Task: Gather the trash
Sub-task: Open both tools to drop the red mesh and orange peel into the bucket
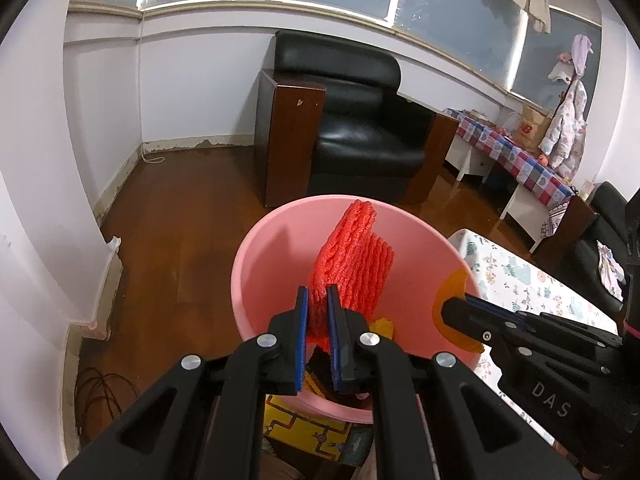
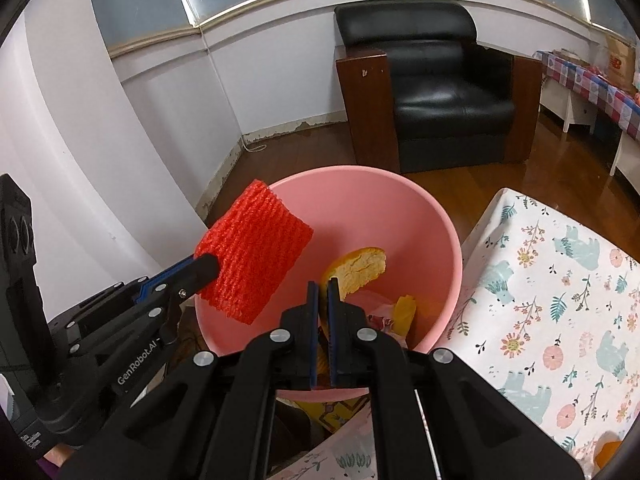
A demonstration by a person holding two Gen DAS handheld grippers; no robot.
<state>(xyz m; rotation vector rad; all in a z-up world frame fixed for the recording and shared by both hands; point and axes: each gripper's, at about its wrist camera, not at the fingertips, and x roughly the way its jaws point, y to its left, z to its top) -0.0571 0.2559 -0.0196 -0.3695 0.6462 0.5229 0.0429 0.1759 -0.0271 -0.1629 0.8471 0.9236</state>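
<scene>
Left gripper: clamps red foam net; marked "GenRobot.AI".
Right gripper: pinches orange peel; marked "DAS".
Pink basin: below both.

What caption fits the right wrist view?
Right claw drops orange peel into pink bin; left claw holds red foam net.

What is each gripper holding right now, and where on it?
The left gripper pinches the red foam net by its lower edge. The right gripper grips the orange peel by one end. Both are over the pink bucket.
</scene>
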